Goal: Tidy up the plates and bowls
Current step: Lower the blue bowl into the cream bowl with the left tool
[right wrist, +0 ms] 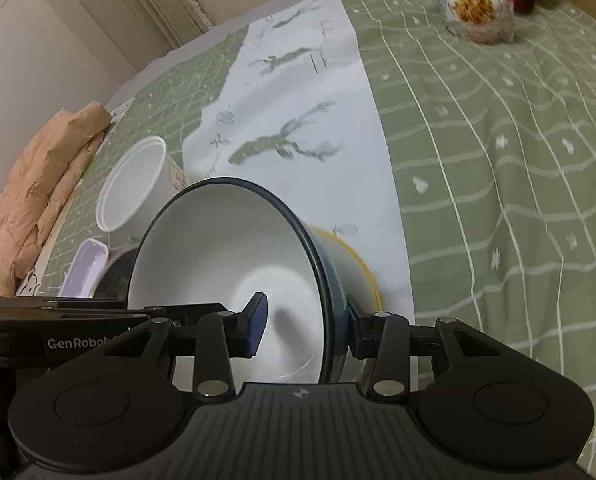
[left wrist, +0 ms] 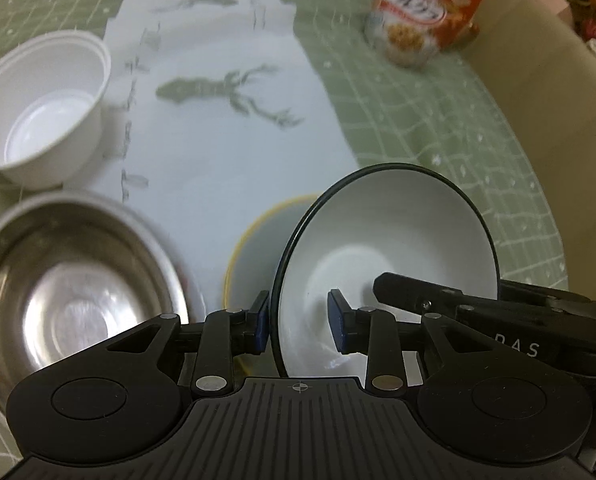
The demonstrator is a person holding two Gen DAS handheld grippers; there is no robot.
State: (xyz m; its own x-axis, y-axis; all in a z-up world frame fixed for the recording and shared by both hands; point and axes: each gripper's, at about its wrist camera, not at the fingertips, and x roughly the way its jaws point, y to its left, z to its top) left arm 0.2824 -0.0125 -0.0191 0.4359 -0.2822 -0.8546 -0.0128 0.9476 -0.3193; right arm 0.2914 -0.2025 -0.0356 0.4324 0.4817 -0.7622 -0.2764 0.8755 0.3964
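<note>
Dark-rimmed white bowl (left wrist: 386, 240) tilted (perhaps lifted) over yellow-rimmed bowl (left wrist: 254, 240).

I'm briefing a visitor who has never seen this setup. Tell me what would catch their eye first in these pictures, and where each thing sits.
The dark-rimmed white bowl dominates, tilted front and centre, its rim straddled by both the left tool and the right tool. Behind it a yellow-rimmed bowl peeks out, with a shiny steel bowl to its left. At the far right end of the green checked tablecloth stands a bright red cereal bag.

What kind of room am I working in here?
Likely a home dining table: a green checked tablecloth, a cereal bag and several bowls, such as the steel bowl.
</note>
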